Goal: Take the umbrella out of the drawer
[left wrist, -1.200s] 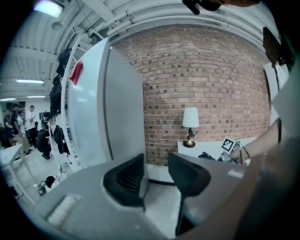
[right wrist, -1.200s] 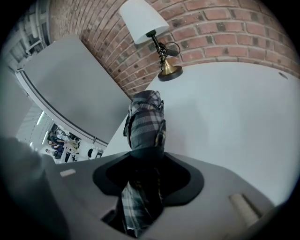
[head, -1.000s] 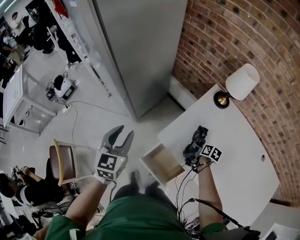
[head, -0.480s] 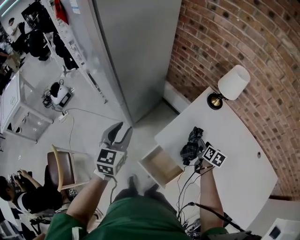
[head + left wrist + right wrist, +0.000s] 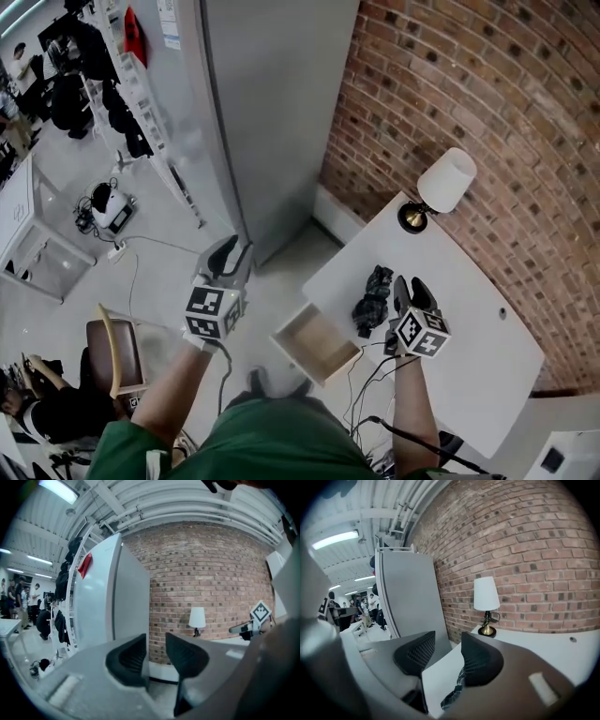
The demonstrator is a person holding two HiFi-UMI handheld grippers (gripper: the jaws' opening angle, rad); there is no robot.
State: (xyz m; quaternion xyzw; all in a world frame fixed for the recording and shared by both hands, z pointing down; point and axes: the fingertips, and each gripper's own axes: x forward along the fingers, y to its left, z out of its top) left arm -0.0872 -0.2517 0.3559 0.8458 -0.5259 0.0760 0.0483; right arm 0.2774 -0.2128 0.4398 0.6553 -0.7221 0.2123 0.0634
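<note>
Head view: folded dark umbrella [image 5: 372, 300] lies on the white table [image 5: 473, 361], out of the drawer [image 5: 316, 345], which stands pulled open at the table's near-left edge with its pale wood bottom showing. Right hand-held gripper [image 5: 411, 287] is just beside the umbrella on its right, apart from it, marker cube facing the camera. Right gripper view: jaws apart with a clear gap, pads pressing on nothing, so released; they have just been closing somewhat. A bit of the umbrella's dark checked fabric [image 5: 454, 692] shows low in the gap, down on the table surface and not between the pads. Left hand-held gripper [image 5: 231, 253] is held over the floor, well left of the table and drawer, pointing toward the tall grey cabinet [image 5: 272, 112]. Left gripper view: jaws a narrow gap apart, nothing between them, also released, and they too have just been closing. Lamp [image 5: 442, 185] with white shade and brass base stands at the table's far corner by the brick wall [image 5: 487, 94]. Chair [image 5: 111, 349] with a brown seat sits on the floor lower left; people and hanging dark clothes far left, too small to detail
</note>
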